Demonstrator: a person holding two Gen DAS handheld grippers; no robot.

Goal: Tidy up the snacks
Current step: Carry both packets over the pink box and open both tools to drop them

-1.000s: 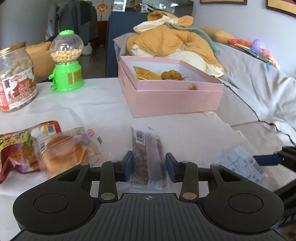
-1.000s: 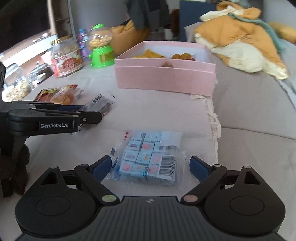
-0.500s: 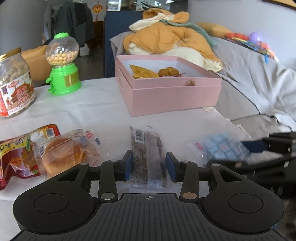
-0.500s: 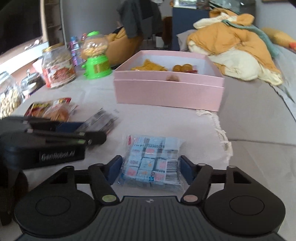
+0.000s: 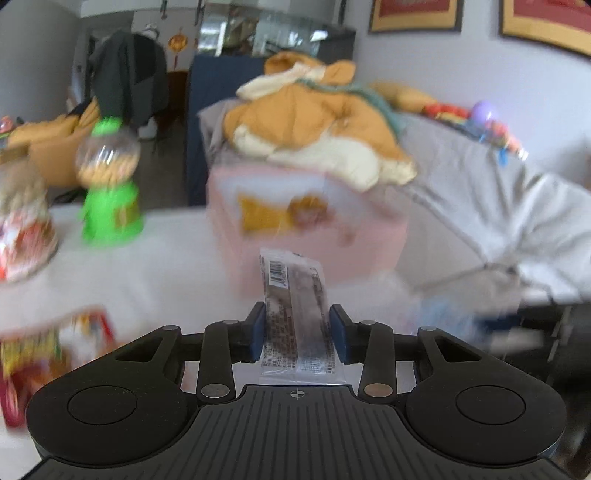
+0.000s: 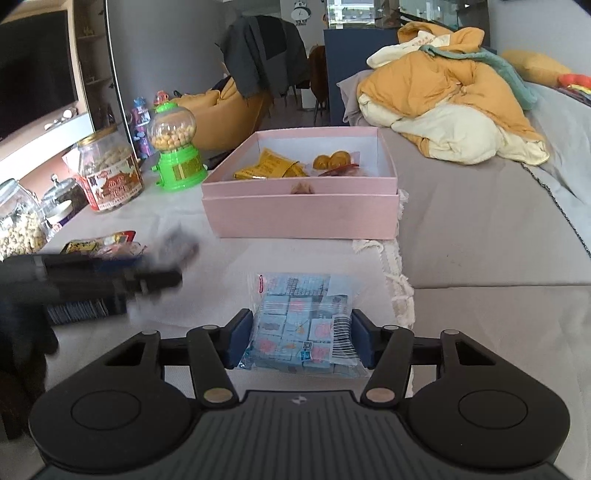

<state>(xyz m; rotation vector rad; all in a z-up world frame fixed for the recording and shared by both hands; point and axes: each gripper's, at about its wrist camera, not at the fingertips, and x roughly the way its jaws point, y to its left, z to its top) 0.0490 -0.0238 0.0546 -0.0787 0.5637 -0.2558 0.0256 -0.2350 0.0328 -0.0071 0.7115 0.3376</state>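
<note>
Pinching a light, crinkly snack bar (image 5: 295, 314) mid-length, the left gripper (image 5: 297, 334) closes tighter, box (image 6: 301, 218) at twelve o'clock, while the right gripper (image 6: 299, 341) closes on a soft candy bag (image 6: 301, 321).

A heap of orange and cream bedding (image 6: 454, 92) is seen piled on a grey-covered couch (image 6: 498, 236) behind the surface (image 6: 110, 221). A dark jacket (image 6: 262, 48) is draped over a chair further back. A dark screen (image 6: 33, 70) is mounted on the left wall. Framed pictures (image 5: 413, 14) are hung above the couch, and bright toys (image 5: 484, 118) are scattered along its back.
</note>
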